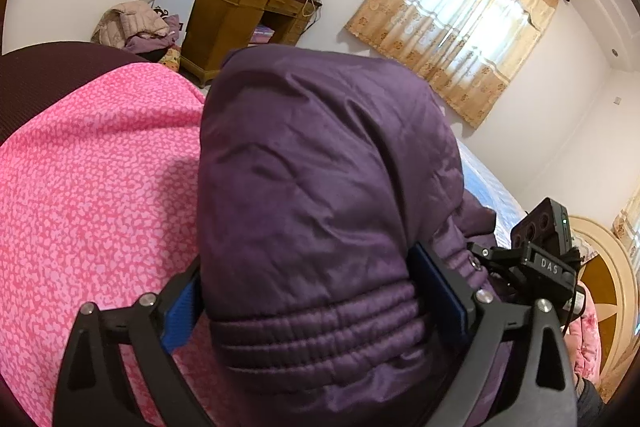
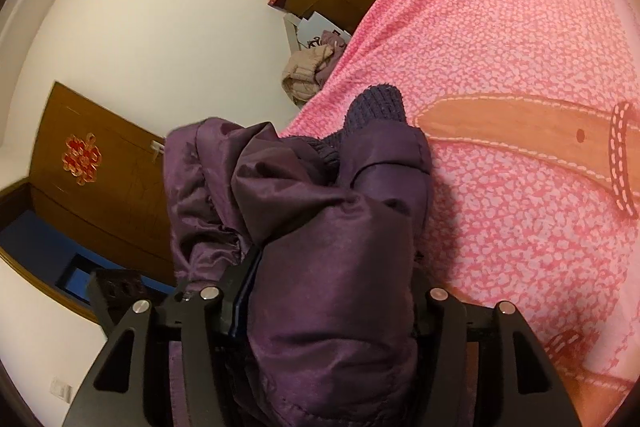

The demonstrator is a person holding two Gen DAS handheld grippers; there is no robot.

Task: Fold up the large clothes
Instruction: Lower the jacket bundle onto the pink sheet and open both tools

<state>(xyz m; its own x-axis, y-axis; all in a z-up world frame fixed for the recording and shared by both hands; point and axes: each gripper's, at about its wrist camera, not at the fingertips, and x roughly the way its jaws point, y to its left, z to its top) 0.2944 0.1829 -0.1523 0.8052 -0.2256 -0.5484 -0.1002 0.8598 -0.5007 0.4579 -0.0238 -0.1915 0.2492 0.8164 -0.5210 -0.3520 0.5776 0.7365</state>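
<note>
The left gripper [image 1: 316,311] clamps the purple jacket [image 1: 320,187] at its ribbed band; the right gripper [image 2: 332,311] pinches a bunched fold of the same jacket, over the pink blanket [image 2: 500,87]. A wooden desk [image 1: 236,15] stands at eleven o'clock

Location type: a bedroom in a home. Evidence, left wrist view: a bed with a pink patterned bedspread [image 1: 88,179] occupies the 9 o'clock area; a wooden desk [image 1: 240,15] piled with boxes and bags stands at 11 o'clock; a curtained window [image 1: 460,23] is at 1 o'clock; a rounded headboard [image 1: 608,287] sits at 4 o'clock. Right wrist view: a wooden door [image 2: 100,183] bearing a red knot ornament [image 2: 81,158] is at 9 o'clock; heaped clothing [image 2: 306,71] lies near centre.
</note>
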